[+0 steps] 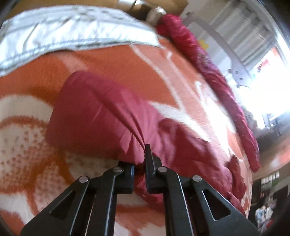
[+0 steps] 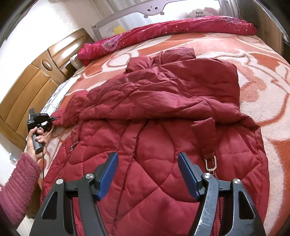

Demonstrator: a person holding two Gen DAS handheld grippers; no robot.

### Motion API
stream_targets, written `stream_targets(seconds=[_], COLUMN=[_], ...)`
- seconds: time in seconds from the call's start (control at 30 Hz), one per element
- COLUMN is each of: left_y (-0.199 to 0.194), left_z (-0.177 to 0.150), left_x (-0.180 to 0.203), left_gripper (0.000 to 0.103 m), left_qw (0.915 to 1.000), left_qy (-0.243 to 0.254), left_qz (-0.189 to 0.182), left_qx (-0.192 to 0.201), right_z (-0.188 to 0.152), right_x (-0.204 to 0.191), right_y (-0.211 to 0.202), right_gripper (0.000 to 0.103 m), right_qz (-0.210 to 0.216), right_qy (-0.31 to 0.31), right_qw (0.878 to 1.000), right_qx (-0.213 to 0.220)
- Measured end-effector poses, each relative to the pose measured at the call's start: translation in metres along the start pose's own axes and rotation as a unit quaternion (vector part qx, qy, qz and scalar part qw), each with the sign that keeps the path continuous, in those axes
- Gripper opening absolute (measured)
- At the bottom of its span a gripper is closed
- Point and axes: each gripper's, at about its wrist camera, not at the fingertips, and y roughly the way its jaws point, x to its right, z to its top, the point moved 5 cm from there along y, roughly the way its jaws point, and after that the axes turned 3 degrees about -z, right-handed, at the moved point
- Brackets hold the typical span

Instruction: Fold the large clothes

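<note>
A dark red quilted jacket [image 2: 154, 112] lies spread on the bed, its upper part folded over the body. My left gripper [image 1: 140, 165] is shut on the cuff end of the jacket's sleeve [image 1: 101, 116]; it also shows in the right wrist view [image 2: 52, 118] at the jacket's left edge, pinching the sleeve [image 2: 72, 110]. My right gripper [image 2: 147, 172] is open and empty, hovering just above the jacket's lower body, near a strap with a metal buckle [image 2: 210, 163].
The bed has an orange and white patterned blanket [image 2: 253, 72]. A rolled red quilt [image 2: 163, 30] lies along the far side by a grey bed rail [image 2: 126, 16]. A wooden headboard [image 2: 36, 76] and a grey-white pillow [image 1: 72, 30] are at the left.
</note>
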Motion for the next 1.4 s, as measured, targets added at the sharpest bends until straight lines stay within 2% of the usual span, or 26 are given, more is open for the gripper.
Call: stream_targets(seconds=[0.17, 0.27, 0.47, 0.63, 0.9, 1.13, 1.33, 1.37, 1.4], left_y=[-0.028, -0.039, -0.047, -0.044, -0.039, -0.012, 0.009, 0.011, 0.014], left_z=[-0.008, -0.021, -0.067, -0.111, -0.174, -0.247, -0.297, -0.303, -0.308], left_x=[0.057, 0.098, 0.179, 0.23, 0.291, 0.33, 0.342, 0.341, 0.341], left_gripper=[0.005, 0.005, 0.005, 0.005, 0.005, 0.005, 0.005, 0.005, 0.005], left_qw=[0.9972, 0.9924, 0.9743, 0.9551, 0.9224, 0.8904, 0.8637, 0.8594, 0.8553], left_qy=[0.055, 0.095, 0.187, 0.251, 0.324, 0.396, 0.451, 0.46, 0.469], left_qz=[-0.047, -0.076, -0.125, -0.155, -0.203, -0.201, -0.188, -0.183, -0.177], left_qx=[0.019, 0.021, 0.003, -0.018, -0.056, -0.099, -0.126, -0.128, -0.13], right_z=[0.0, 0.004, 0.018, 0.026, 0.036, 0.052, 0.071, 0.075, 0.079], right_x=[0.002, 0.004, 0.016, 0.025, 0.039, 0.06, 0.074, 0.076, 0.077], right_y=[0.002, 0.002, -0.003, -0.009, -0.014, -0.016, -0.005, -0.002, 0.003], right_gripper=[0.07, 0.07, 0.07, 0.07, 0.07, 0.071, 0.071, 0.073, 0.081], right_qz=[0.011, 0.016, 0.024, 0.031, 0.049, 0.078, 0.113, 0.121, 0.133], right_qy=[0.017, 0.021, 0.046, 0.063, 0.094, 0.137, 0.167, 0.174, 0.184], right_qw=[1.0, 1.0, 0.999, 0.997, 0.994, 0.986, 0.978, 0.976, 0.973], right_qx=[-0.001, 0.001, 0.015, 0.026, 0.038, 0.048, 0.043, 0.04, 0.035])
